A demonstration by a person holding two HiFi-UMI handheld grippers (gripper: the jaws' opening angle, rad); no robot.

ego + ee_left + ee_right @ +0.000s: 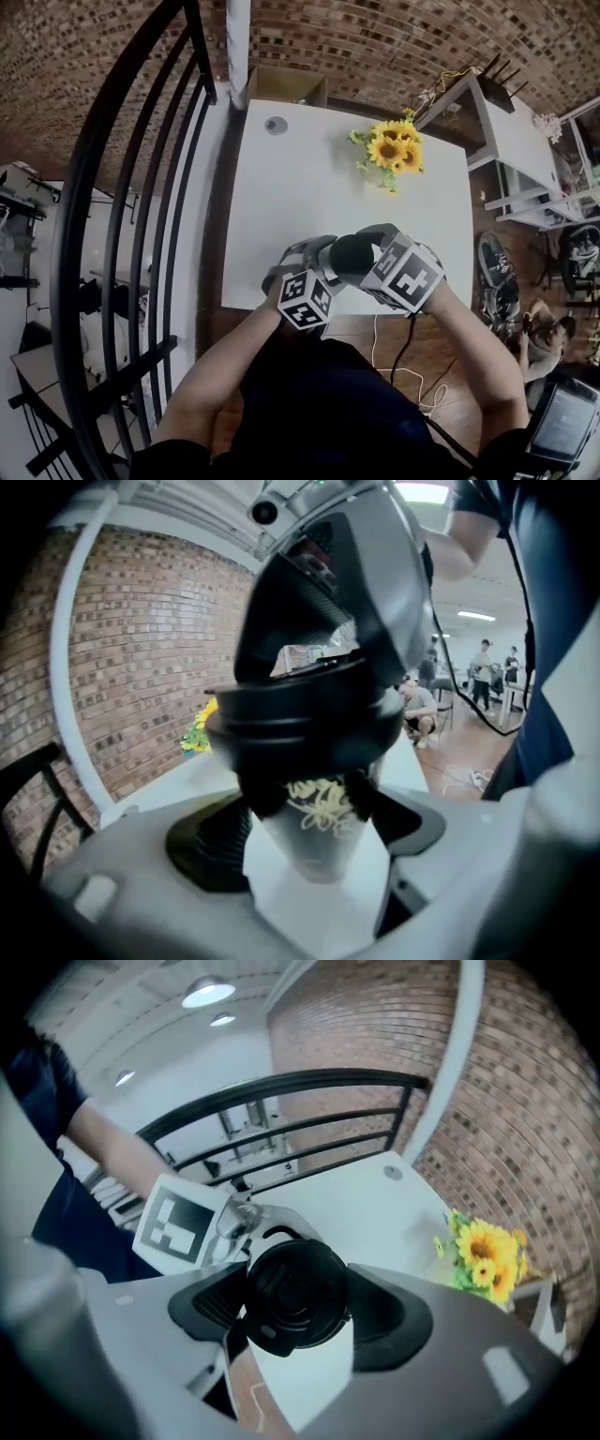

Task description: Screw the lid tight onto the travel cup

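Held the travel cup [319, 829] in the air over the near edge of the white table [309, 169], apparently hanging by its black lid [292, 1290]. Clamped that lid on both sides with the right gripper [298, 1309]. Was closing the left gripper [314, 853] around the printed cup body, pads seemingly not yet pressing. Risked dropping the cup past the table edge, given a lid perhaps only loosely threaded. Risked cross-threading too, by twisting before steadying the body squarely.

White table [309, 187], sunflowers [392, 148] at its far right, small grey disc [276, 125] far left.
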